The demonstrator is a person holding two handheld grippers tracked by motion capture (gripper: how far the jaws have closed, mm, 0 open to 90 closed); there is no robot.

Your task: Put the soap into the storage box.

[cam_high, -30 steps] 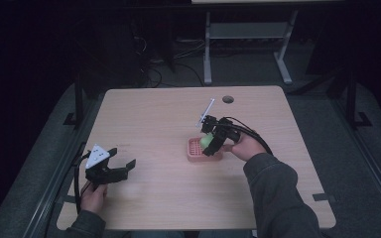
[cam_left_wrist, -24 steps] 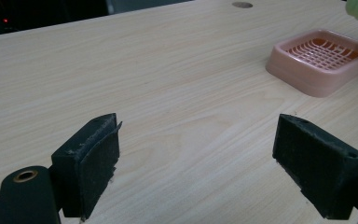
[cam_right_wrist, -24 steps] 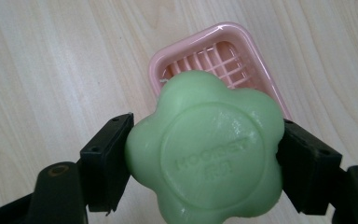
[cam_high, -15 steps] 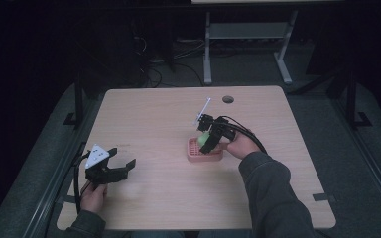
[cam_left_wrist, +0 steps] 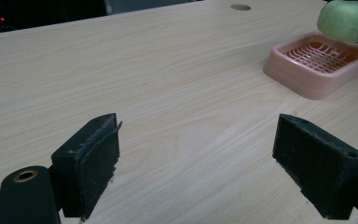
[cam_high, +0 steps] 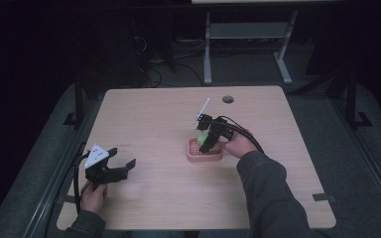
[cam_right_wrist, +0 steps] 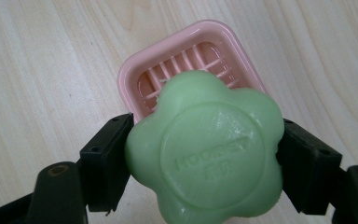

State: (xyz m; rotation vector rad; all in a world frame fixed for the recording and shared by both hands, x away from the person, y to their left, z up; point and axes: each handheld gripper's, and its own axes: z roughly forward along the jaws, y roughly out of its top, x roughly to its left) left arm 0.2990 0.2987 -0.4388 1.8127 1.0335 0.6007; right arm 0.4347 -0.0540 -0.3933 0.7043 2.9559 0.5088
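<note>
The right gripper (cam_high: 204, 142) is carrying the green soap (cam_high: 204, 139) leftward, bringing it over the pink soap dish (cam_high: 204, 154).

The green flower-shaped soap (cam_right_wrist: 205, 149), in the lower middle of the right gripper view, carries the 1 piece of lettering to be seen. Inside a raised circle on its face is an embossed word in capitals, running slightly uphill toward the right; it looks like "HOOMEY", though the middle letters are too soft to be sure. Below it sit 2 smaller embossed characters that cannot be made out.
</note>
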